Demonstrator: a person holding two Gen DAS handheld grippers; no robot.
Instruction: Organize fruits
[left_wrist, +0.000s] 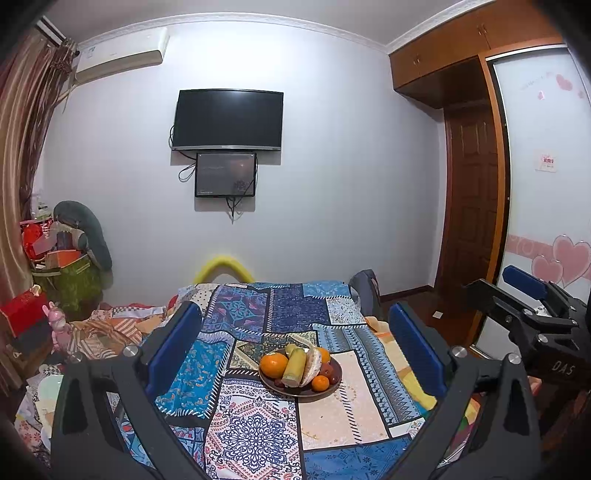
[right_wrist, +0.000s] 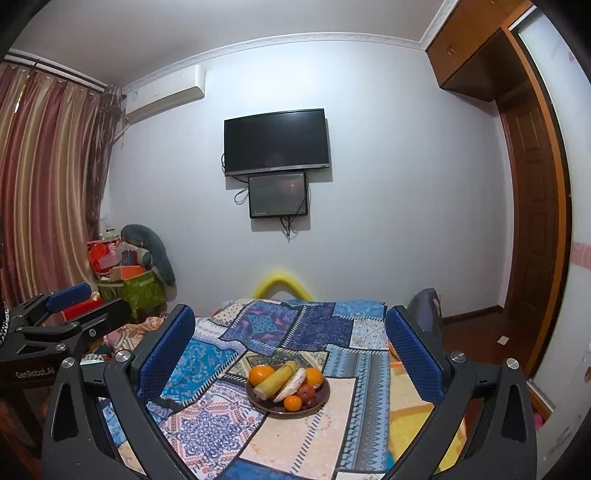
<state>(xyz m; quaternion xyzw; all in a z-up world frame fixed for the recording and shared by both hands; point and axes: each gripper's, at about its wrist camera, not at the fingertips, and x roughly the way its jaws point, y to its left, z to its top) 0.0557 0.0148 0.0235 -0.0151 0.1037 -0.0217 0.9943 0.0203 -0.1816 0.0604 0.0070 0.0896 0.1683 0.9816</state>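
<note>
Sitting ahead of and below both grippers, the brown plate (left_wrist: 334, 387) of fruits rests on the patchwork cloth (left_wrist: 258, 424), well apart from either. The long yellow-green fruit (right_wrist: 276, 380) lies with its axis running away and to the right. Neither gripper looks clearly nearer. The left gripper (left_wrist: 295, 354) and right gripper (right_wrist: 291, 354) both stand wide apart, holding and touching nothing.

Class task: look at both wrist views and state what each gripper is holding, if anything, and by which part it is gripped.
Nothing is held. The left gripper and right gripper are both open and empty, and the fruit sits untouched on the brown plate on the patchwork cloth.
</note>
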